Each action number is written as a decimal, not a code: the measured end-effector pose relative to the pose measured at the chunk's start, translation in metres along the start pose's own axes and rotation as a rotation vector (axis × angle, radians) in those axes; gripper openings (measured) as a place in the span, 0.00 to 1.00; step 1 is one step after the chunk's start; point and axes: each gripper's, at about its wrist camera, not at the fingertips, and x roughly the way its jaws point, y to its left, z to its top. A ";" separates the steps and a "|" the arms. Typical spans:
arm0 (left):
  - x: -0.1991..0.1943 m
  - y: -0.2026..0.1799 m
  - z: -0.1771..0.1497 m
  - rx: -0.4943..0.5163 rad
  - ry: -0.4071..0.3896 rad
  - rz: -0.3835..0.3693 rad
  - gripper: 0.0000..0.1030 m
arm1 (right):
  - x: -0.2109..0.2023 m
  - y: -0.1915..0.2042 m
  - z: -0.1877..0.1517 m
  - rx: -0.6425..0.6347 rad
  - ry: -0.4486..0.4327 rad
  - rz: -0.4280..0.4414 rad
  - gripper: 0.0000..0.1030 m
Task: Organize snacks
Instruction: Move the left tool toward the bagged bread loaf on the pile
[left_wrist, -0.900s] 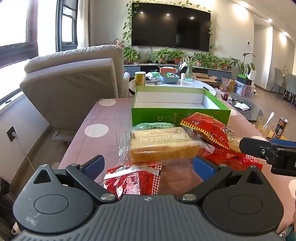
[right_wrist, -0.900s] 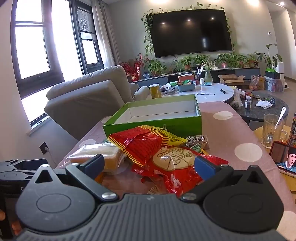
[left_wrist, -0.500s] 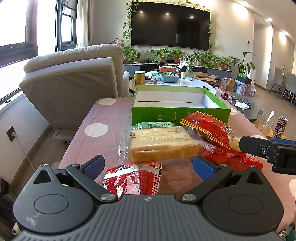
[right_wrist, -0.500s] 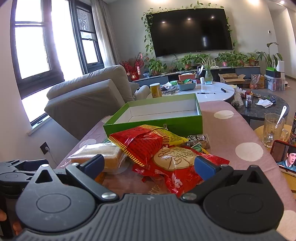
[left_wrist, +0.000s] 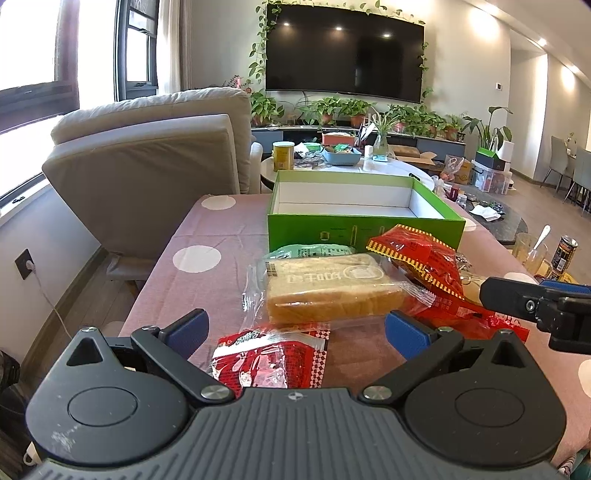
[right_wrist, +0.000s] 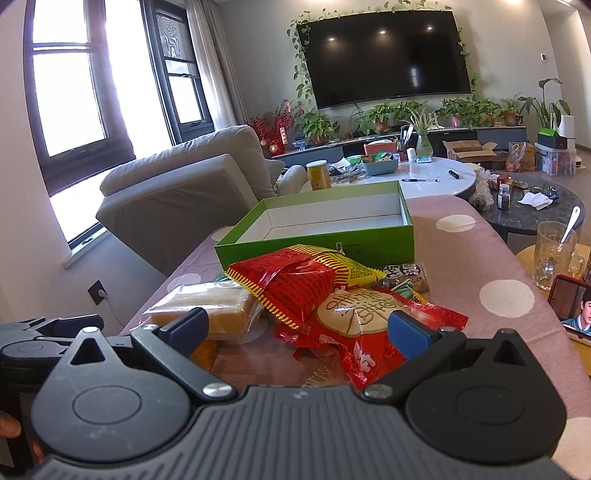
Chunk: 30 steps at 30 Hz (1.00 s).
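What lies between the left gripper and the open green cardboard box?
In the left wrist view: a red checkered snack packet, then clear-wrapped sliced bread, before the green box.

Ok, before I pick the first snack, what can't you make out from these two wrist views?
- Green packet: left wrist view, mostly hidden behind the clear-wrapped sliced bread loaf.
- Small brown snack packet: right wrist view, partly covered by the red and yellow crinkled bag; print too small to read.
- Open green cardboard box: its near wall hides the near part of its floor.
- Red checkered packet: lower end hidden behind the left hand-held gripper.
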 end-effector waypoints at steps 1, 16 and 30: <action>0.000 0.000 0.000 0.000 0.002 0.000 0.99 | 0.000 0.000 0.000 -0.001 0.000 -0.002 0.65; 0.002 0.001 0.000 0.014 0.010 0.011 0.99 | 0.003 0.002 0.001 0.008 0.025 -0.004 0.65; -0.001 0.007 -0.001 0.020 -0.054 0.014 0.99 | 0.006 0.006 0.008 0.013 0.053 0.047 0.65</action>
